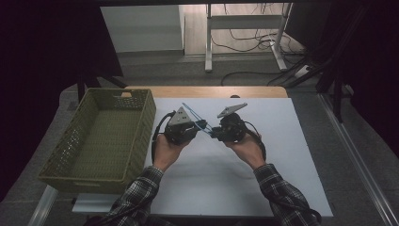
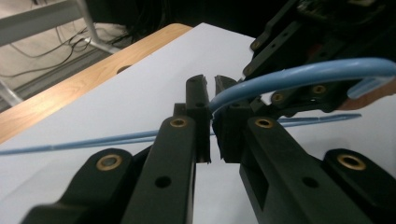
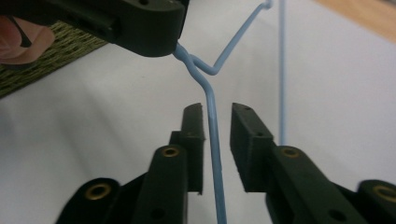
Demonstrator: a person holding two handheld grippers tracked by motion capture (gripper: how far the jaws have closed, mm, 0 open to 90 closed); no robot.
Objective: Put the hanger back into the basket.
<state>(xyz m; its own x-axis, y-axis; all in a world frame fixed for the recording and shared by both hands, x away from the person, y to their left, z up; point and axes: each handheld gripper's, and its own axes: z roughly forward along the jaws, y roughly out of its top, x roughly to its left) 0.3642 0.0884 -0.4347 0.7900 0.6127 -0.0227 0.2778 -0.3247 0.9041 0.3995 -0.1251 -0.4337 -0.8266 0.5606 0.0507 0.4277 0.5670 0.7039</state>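
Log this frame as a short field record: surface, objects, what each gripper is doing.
surface: white sheet over a wooden table
basket: green woven basket, left of the sheet
object: thin light-blue wire, bent, held above the sheet
left gripper: jaws shut on the wire
right gripper: jaws apart, wire between them
hands: both raised at mid-table, grippers close together

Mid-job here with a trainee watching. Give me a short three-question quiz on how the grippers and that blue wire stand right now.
1. True or false: the left gripper is shut on the blue wire.
2. The right gripper has its jaws: A) clamped on the wire, B) apart with the wire between them, C) apart with nothing between.
3. The green basket lies to the person's ____ side.

Key
1. True: its jaws are pinched on the wire.
2. B: the wire runs through the gap.
3. Left.
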